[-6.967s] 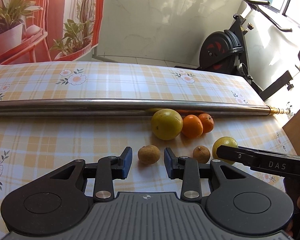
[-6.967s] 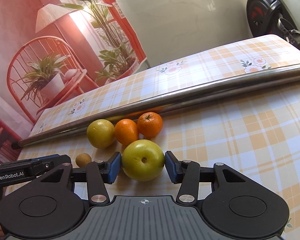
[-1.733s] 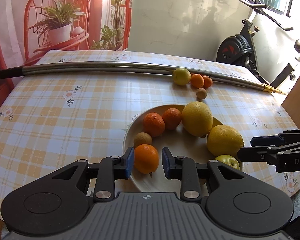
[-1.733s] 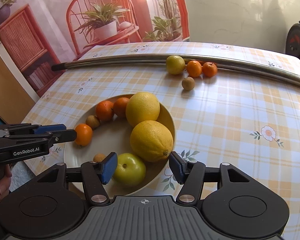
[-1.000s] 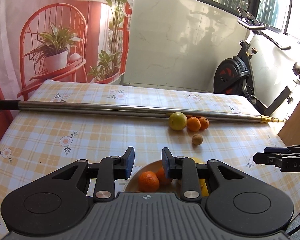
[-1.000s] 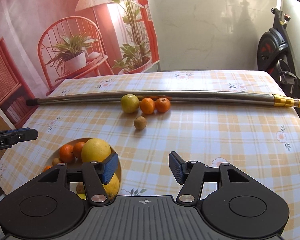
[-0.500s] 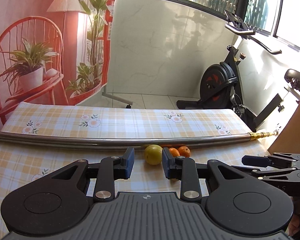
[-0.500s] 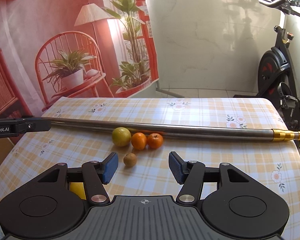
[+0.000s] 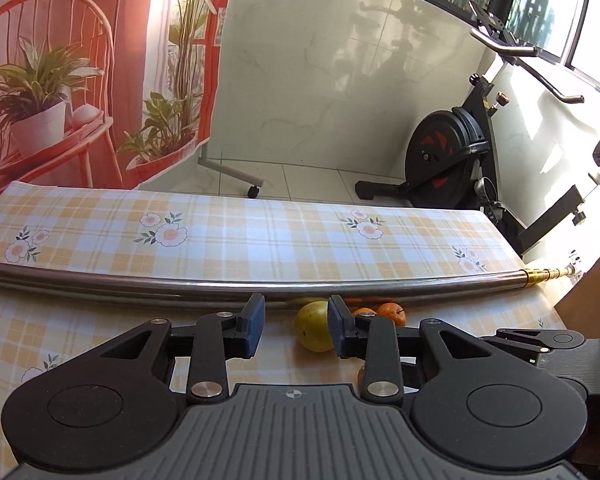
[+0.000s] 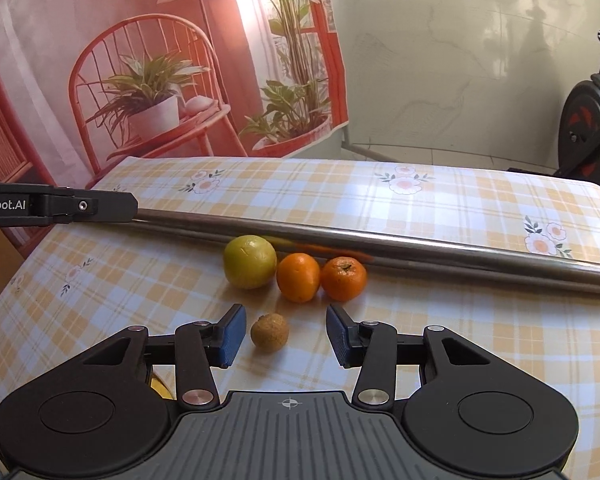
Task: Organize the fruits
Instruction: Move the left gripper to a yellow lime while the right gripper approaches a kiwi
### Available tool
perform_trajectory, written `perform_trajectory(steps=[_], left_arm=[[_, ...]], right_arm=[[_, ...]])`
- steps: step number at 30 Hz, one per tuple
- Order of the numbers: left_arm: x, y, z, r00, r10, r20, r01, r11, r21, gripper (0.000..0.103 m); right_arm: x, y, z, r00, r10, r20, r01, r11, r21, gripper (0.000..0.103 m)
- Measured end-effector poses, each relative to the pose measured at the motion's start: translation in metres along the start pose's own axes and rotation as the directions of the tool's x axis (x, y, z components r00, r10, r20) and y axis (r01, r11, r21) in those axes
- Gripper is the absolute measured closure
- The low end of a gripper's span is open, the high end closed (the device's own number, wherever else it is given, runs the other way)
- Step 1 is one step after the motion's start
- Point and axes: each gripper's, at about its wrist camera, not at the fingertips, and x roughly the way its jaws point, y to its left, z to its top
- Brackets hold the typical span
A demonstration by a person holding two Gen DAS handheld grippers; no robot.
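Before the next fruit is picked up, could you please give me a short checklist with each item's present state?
1. Right gripper empty, jaws just been closing: ok.
2. Small brown fruit lined up between its fingers: ok.
3. Left gripper empty: ok.
4. Yellow-green fruit ahead of left gripper, untouched: ok.
5. Two oranges beside the steel pole, clear of both grippers: ok.
6. Bowl in view for drop-off: cannot tell.

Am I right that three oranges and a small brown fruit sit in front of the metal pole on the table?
Not quite. The right wrist view shows two oranges, with a yellow-green fruit beside them. The small brown fruit does sit in front of the metal pole on the table.
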Motion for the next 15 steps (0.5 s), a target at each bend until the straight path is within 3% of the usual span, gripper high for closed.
perform_trajectory(steps=[11,15], left_arm=[[0.031,0.007,0.000,0.999,-0.012,-0.045,0.011,1.000,-0.011,0.067],[0.038,0.006,0.001,0.998,-0.011,-0.061,0.010,1.000,-0.013,0.067]], right_arm=[[0.043,0.011,-0.003,0.996,0.016,-0.091,-0.021,0.999,-0.050,0.063],[0.048,0.010,-0.005,0.995,0.023,-0.101,-0.029,0.998,-0.054,0.071]])
